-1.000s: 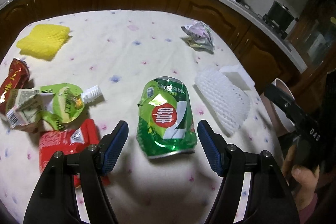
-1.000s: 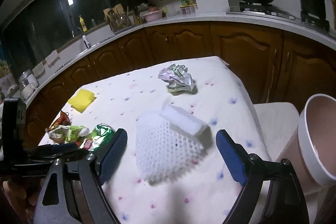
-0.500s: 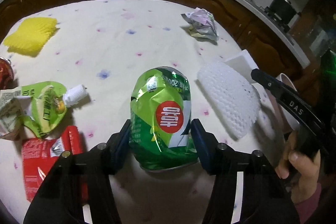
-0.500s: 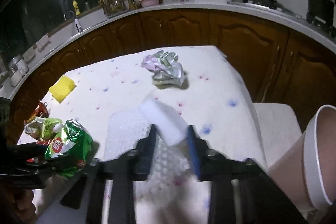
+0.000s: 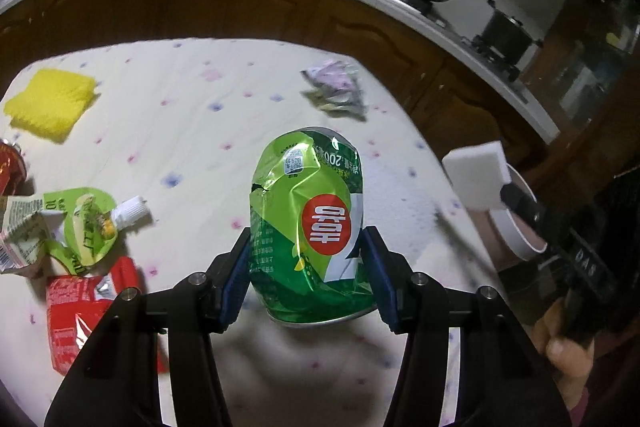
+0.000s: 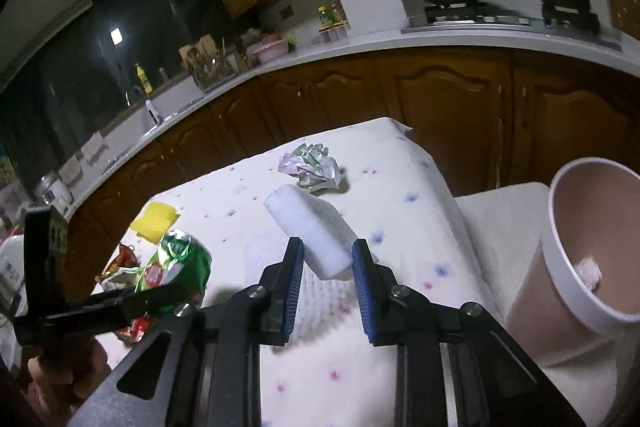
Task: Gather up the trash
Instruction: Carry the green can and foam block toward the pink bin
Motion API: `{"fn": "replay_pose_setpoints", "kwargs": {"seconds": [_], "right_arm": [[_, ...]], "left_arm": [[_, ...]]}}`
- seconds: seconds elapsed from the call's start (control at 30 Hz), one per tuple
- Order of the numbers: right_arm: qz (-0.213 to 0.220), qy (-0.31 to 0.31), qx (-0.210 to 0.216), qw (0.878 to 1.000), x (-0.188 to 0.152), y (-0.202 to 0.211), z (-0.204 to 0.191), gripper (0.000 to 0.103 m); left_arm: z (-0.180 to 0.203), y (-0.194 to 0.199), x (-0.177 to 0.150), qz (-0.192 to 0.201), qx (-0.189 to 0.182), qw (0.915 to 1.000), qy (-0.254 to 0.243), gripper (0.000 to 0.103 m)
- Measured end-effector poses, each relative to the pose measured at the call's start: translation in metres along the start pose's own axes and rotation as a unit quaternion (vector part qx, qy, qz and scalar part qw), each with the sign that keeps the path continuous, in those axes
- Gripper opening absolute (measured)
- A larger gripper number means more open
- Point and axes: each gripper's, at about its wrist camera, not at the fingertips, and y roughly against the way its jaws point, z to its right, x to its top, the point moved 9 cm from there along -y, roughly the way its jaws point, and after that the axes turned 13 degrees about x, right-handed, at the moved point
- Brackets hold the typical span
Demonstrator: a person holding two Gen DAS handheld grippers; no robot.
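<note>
White foam block (image 6: 316,227) clamped in the right gripper (image 6: 326,263) and crushed green can (image 5: 308,223) squeezed by the closing left gripper (image 5: 306,279), both lifted, next want carrying right to the bin (image 6: 560,251).

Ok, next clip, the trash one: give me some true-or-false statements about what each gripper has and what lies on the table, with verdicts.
1. The left gripper is clamped on the crushed green drink can. True.
2. The right gripper holds the crumpled ball of printed paper. False: it grips the white foam block; the paper ball lies on the table beyond it.
3. The yellow foam net pad lies on the dotted white tablecloth. True.
4. The pink bin with the white rim is completely empty. False: a small pale scrap lies inside it.
5. The green spouted pouch is in the bin. False: it lies on the cloth beside the red wrapper.
</note>
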Motion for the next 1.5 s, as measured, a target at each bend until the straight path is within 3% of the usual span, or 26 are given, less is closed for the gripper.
{"fn": "replay_pose_setpoints", "kwargs": {"seconds": [0.73,1.2,1.5], "right_arm": [[0.057,-0.038,-0.052,0.996,-0.011,0.103,0.042,0.025],[0.088,-0.064,-0.098,0.989,-0.006,0.151,0.093,0.026],[0.101,-0.084,-0.128,0.983,-0.004,0.170,0.133,0.026]], "left_arm": [[0.113,0.023,-0.005,0.018,-0.063,0.9951,-0.073,0.052],[0.199,0.022,-0.002,0.013,-0.125,0.9845,-0.122,0.052],[0.256,0.009,0.003,0.011,-0.138,0.9784,-0.153,0.052]]}}
